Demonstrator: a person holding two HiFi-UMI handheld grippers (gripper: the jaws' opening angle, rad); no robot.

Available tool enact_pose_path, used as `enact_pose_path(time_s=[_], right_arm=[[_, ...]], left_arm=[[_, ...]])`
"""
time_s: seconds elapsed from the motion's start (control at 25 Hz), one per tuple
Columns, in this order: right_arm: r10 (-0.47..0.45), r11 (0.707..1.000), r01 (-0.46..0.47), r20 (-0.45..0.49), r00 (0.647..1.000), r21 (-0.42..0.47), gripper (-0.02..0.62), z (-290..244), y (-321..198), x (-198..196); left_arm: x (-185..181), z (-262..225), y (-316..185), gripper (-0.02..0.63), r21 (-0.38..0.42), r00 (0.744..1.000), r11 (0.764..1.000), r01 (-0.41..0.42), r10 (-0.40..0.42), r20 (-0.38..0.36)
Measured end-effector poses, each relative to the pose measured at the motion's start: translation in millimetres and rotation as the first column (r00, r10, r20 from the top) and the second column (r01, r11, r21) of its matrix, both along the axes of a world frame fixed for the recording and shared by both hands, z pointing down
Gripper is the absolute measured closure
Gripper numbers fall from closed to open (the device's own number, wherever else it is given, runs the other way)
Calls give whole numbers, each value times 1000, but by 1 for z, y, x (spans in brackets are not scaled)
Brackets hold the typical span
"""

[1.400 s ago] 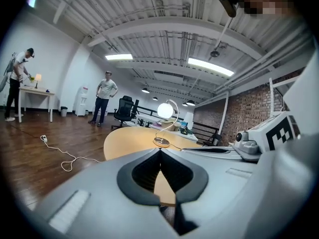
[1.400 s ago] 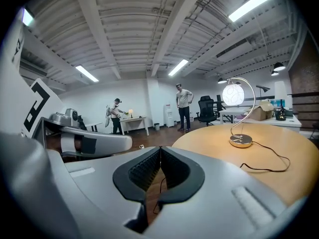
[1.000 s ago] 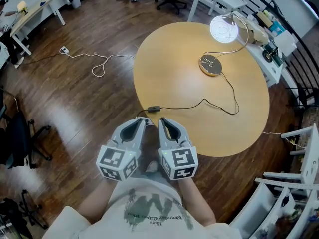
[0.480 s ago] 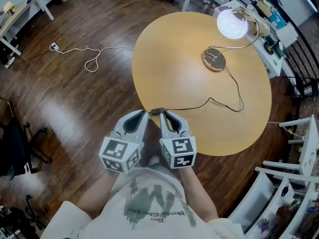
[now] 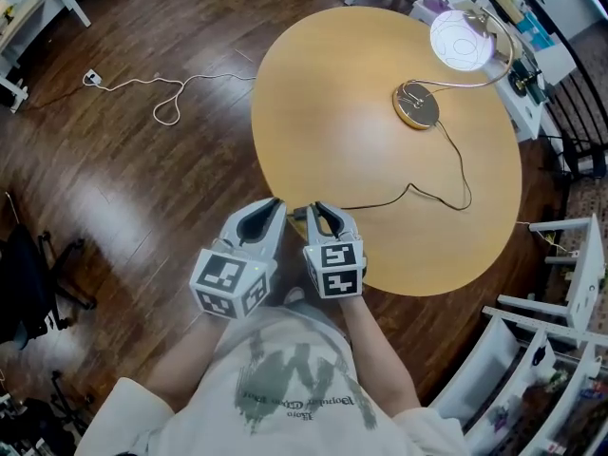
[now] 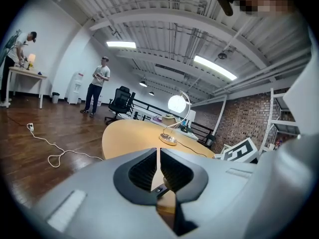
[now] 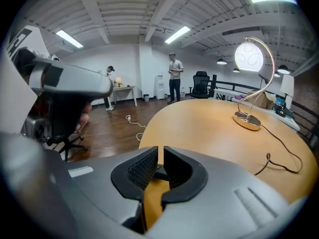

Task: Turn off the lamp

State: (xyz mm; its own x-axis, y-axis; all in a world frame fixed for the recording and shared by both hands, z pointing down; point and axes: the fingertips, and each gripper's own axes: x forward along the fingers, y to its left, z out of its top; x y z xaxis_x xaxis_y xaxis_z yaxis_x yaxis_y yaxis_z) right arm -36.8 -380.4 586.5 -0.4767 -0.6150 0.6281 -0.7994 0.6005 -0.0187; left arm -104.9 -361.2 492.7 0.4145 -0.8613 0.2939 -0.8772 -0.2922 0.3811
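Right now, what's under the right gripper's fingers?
A dark inline switch lies on the table edge, just below the right gripper fingers. Its cord runs to the lit lamp. The fingers cover most of the switch, so its button can't be seen.

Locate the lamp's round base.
In the head view, the lamp base sits on the round table's far right side, beside the glowing lamp head, its cord running toward the person.

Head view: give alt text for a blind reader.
A person holds the left gripper and right gripper side by side at the near edge of a round table. A lit lamp stands at the far side, its cord running toward them.
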Motion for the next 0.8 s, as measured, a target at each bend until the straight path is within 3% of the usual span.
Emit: enact_pose_path(time_s=[0.44, 0.8], right_arm=[[28, 998, -31, -77, 997, -46, 566, 30, -8, -1], [62, 996, -64, -39, 997, -54, 595, 41, 0, 4]], left_arm=[[-13, 9, -15, 606, -19, 1000, 1000, 2, -2, -6], [-16, 13, -17, 606, -27, 1000, 1000, -2, 1, -7]])
